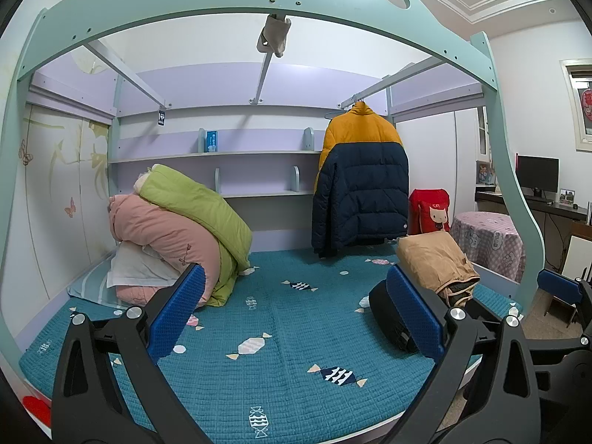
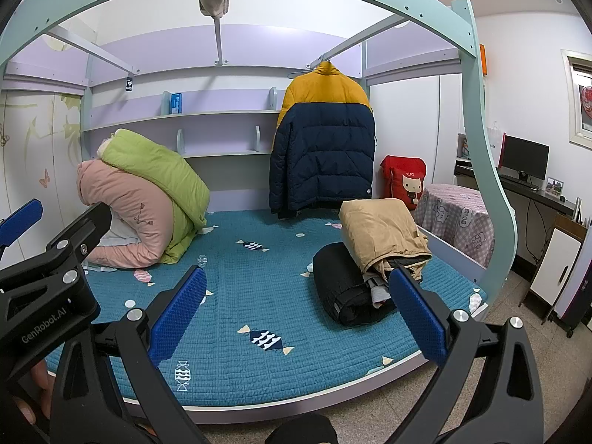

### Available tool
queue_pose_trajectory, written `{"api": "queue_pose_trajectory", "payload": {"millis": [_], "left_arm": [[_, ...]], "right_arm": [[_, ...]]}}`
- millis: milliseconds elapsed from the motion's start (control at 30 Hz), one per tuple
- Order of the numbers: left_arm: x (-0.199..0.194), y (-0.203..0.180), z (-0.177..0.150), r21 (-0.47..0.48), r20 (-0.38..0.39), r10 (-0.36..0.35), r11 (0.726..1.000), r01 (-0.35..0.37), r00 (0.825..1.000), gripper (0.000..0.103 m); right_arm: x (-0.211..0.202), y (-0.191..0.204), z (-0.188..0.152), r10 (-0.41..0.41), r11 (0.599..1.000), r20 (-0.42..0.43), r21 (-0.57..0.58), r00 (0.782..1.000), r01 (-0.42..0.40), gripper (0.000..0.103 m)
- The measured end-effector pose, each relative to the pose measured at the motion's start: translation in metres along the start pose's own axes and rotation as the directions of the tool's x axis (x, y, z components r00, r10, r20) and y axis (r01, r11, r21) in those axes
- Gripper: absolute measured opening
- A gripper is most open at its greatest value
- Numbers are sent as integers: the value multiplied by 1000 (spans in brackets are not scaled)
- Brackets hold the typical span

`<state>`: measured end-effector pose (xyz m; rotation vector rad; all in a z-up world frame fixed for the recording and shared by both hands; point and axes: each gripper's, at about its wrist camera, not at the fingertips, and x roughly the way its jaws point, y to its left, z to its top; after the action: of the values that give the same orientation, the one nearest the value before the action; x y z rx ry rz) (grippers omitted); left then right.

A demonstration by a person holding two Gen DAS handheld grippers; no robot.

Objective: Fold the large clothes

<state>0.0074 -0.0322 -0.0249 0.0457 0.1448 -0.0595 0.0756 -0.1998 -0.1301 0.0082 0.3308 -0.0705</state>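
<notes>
A yellow and navy puffer jacket point(image 1: 360, 181) hangs on a hanger from the bed frame's rail at the back right; it also shows in the right wrist view point(image 2: 323, 140). My left gripper point(image 1: 296, 296) is open and empty, held above the front of the teal bedspread point(image 1: 296, 333). My right gripper point(image 2: 296, 296) is open and empty over the bed's front edge. A folded tan garment point(image 2: 381, 229) lies on a folded black one point(image 2: 340, 288) at the bed's right side; both grippers are well short of the hanging jacket.
Rolled pink and green quilts point(image 1: 177, 229) with a white pillow fill the back left of the bed. Shelves point(image 1: 222, 155) line the back wall. A red cat bag point(image 1: 429, 211), a covered round table point(image 1: 488, 244) and a desk with monitor point(image 1: 536, 174) stand to the right.
</notes>
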Motion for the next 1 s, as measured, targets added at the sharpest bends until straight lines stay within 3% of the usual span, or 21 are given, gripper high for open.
{"api": "queue_pose_trajectory", "payload": {"millis": [1000], "left_arm": [[2,2,-2,0,-4,-8,1000,8,1000,98]], "right_arm": [[1,2,-1,1,1000,-4,-7,1000,-1,96]]}}
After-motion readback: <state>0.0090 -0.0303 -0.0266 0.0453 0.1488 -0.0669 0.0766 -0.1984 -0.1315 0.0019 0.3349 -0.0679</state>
